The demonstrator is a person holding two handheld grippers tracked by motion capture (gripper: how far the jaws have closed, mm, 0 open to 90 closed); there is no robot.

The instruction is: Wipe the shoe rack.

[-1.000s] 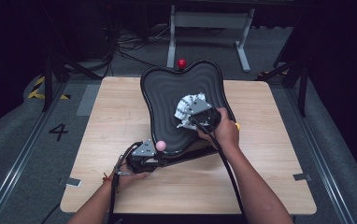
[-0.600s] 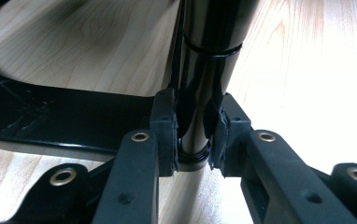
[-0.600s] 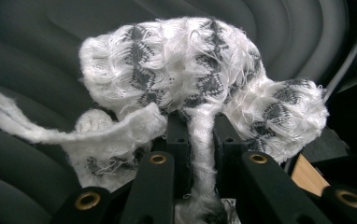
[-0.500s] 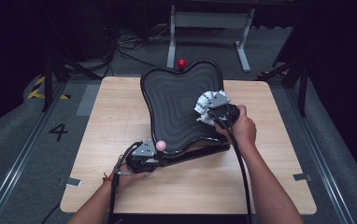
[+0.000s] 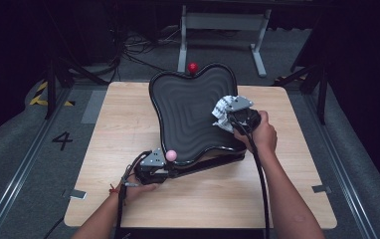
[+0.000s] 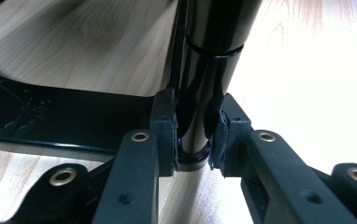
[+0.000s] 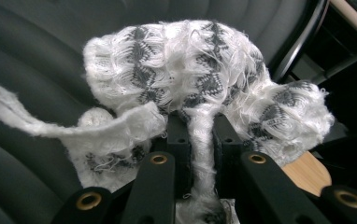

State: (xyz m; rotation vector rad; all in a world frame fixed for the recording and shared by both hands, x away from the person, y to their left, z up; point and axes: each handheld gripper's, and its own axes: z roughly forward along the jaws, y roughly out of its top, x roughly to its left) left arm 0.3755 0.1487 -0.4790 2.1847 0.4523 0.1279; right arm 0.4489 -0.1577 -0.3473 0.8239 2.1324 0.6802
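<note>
- the left gripper (image 5: 165,167) lies low on the table (image 5: 128,119) near its front edge, at the tray's front left corner, with the person's left hand (image 5: 136,188) behind it.
- in the left gripper view its jaws are closed on a glossy black bar (image 6: 203,79), one pad (image 6: 164,133) on each side of it; the bar runs up and away from the jaws over the wood.
- just beside that gripper, in the high view, a pink ball (image 5: 171,156) sits at the tray's front edge.
- the tray (image 5: 188,109) is black and wavy-edged with stepped ridges inside; it stands tilted on the middle of the table, its far edge raised and its face turned toward the person.
- a red ball (image 5: 193,67) sits at the tray's far rim.
- the right gripper (image 5: 230,119) is at the tray's right edge, held by the right hand (image 5: 262,135), with its grey plate on top.
- the right gripper's jaws pinch a cloth (image 7: 204,79), white with a grey pattern and frayed threads; in the right gripper view a fold of it runs down between the pads (image 7: 179,135).
- the cloth is bunched against the tray's ridged face close to the right rim; a loose white strip of it trails off to the left in the right gripper view.
- in that view a bit of the wooden table shows past the tray's rim, below the cloth at the right.
</note>
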